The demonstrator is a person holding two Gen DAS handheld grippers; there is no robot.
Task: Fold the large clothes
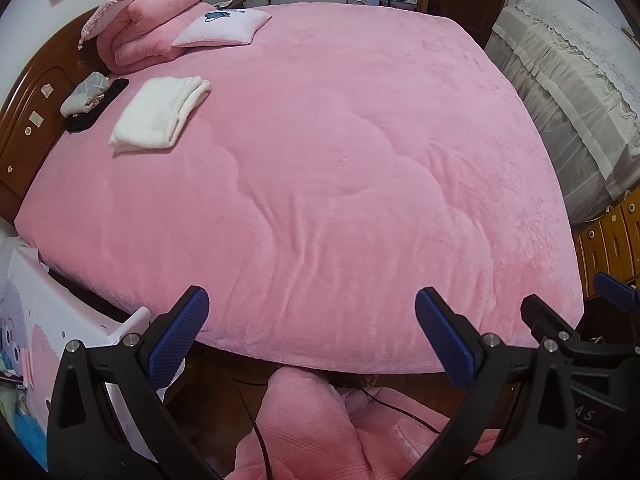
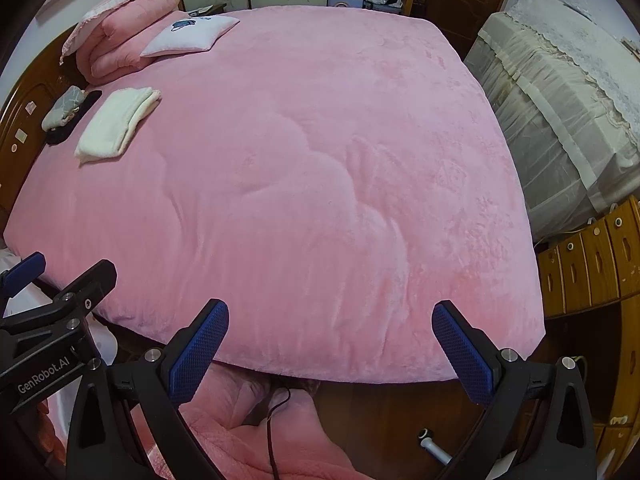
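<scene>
I hold both tools above the near edge of the bed (image 1: pixel 320 208). My left gripper (image 1: pixel 312 340) has its fingers spread wide with nothing between them; my right gripper (image 2: pixel 330 350) is likewise spread and empty.

The bed's top carries no spread-out garment. The only loose piece within reach is a pink plush garment (image 1: pixel 320 432), crumpled on the floor below the bed's near edge; I take it for the item to fold, though I cannot confirm what it is. A dark cable (image 2: pixel 276 420) runs across it.

By its look it is thick, soft and limp: bulky, probably moderately heavy, non-fragile, and likely to sag from any single hold. I would pinch through a full layer at two separated points along a hem or shoulder line, clear of the cable.

A white folded cloth (image 1: pixel 160 110) and a folded pink quilt (image 1: pixel 148 24) sit near the bed's far left corner by the headboard.
</scene>
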